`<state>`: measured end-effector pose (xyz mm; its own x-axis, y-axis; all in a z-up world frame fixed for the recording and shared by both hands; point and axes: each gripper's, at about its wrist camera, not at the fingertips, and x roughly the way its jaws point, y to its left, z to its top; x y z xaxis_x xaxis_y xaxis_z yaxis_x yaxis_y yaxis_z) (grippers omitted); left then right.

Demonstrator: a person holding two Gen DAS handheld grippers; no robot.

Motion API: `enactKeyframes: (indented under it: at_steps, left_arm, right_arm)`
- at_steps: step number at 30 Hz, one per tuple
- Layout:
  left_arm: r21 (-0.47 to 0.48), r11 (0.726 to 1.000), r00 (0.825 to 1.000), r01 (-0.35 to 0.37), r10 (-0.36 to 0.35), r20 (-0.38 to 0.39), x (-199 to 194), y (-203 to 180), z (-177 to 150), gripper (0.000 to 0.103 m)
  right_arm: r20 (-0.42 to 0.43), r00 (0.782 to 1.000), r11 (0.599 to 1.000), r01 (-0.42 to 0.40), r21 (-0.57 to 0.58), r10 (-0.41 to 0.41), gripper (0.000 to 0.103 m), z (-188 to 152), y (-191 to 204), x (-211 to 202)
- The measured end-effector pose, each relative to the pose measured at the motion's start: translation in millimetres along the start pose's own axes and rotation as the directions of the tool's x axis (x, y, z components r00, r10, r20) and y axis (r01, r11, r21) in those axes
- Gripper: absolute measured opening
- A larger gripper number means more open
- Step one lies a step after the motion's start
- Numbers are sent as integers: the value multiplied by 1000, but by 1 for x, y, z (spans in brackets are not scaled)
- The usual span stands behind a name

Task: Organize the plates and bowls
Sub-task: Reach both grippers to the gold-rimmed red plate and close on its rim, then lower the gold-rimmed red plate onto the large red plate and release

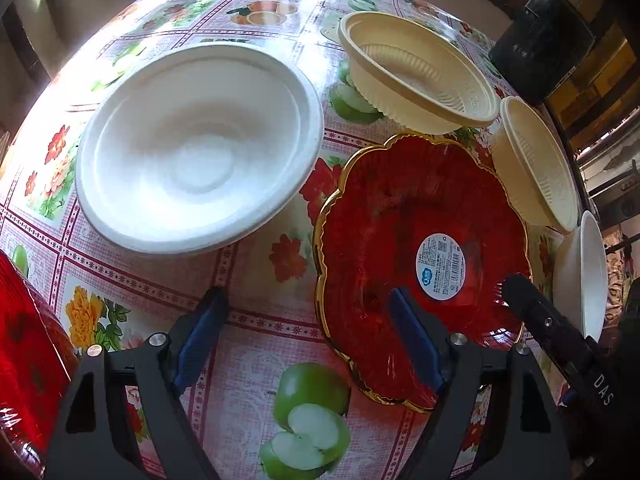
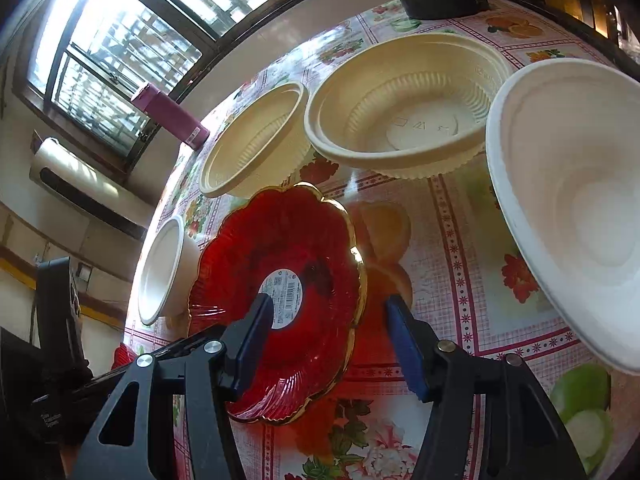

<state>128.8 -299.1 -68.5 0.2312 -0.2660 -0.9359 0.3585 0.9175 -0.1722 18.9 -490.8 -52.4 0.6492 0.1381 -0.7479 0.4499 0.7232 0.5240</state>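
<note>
Left wrist view: the left gripper (image 1: 308, 336) is seen spread wide and empty, one finger over bare worktop (image 1: 248, 344) and the other over the near rim of the red plate (image 1: 404, 216). The plate, scalloped and gold-edged with a round label inside, lies flat on the worktop between a large white bowl (image 1: 200, 148) and two cream bowls (image 1: 416, 72) (image 1: 536, 164); a smaller white bowl (image 1: 584, 276) stands at its far side. Part of a second red plate (image 1: 28, 356) is visible at the left edge.

Right wrist view: the right gripper (image 2: 328, 324) is shown partly open, its jaws straddling the plate's gold rim (image 2: 360, 276) without pressing on it; nothing is pinched.

The plate is judged stiff, glossy and slippery, and brittle if glass; whether glass or plastic cannot be told. A hold on the raised rim, one pad inside and one beneath, is judged best. The bowls look light, thin and slightly flexible; their rolled rims offer the surest hold.
</note>
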Motion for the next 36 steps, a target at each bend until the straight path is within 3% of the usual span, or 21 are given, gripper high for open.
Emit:
enactKeyframes:
  at_steps: [4, 11, 16, 18, 20, 22, 24, 27, 36]
  left_arm:
    - [-24, 999, 999, 27, -27, -17, 3, -3, 9, 83]
    - [52, 998, 999, 23, -21, -45, 10, -23, 16, 83]
    - [66, 997, 999, 45, -43, -33, 12, -29, 19, 83]
    - [70, 997, 1000, 31, -31, -8, 11, -27, 18, 83]
    - [62, 997, 999, 40, -40, 8, 10, -25, 19, 74]
    - [61, 997, 999, 42, -43, 26, 7, -21, 19, 43]
    - [47, 996, 997, 70, -71, 24, 6, -16, 19, 21]
    - [34, 996, 996, 79, -80, 31, 5, -8, 17, 14]
    - [63, 993, 993, 102, -105, 55, -20, 4, -10, 13]
  right_arm:
    - [-10, 999, 999, -33, 23, 33, 59, 4, -4, 2]
    - [-11, 997, 994, -81, 71, 82, 56, 7, -13, 0]
    - [-23, 995, 992, -93, 81, 95, 41, 7, -18, 2]
    - [-30, 995, 993, -90, 79, 92, 30, 8, -18, 4]
    - [-38, 995, 992, -93, 82, 96, 23, 7, -19, 7]
    - [-33, 995, 993, -86, 81, 89, 20, 7, -20, 4]
    - [-27, 997, 994, -70, 81, 72, 9, 7, -22, 4]
    - [-26, 997, 994, -64, 87, 67, 5, 7, -24, 6]
    - [-9, 998, 995, -58, 79, 59, 5, 3, -21, -3]
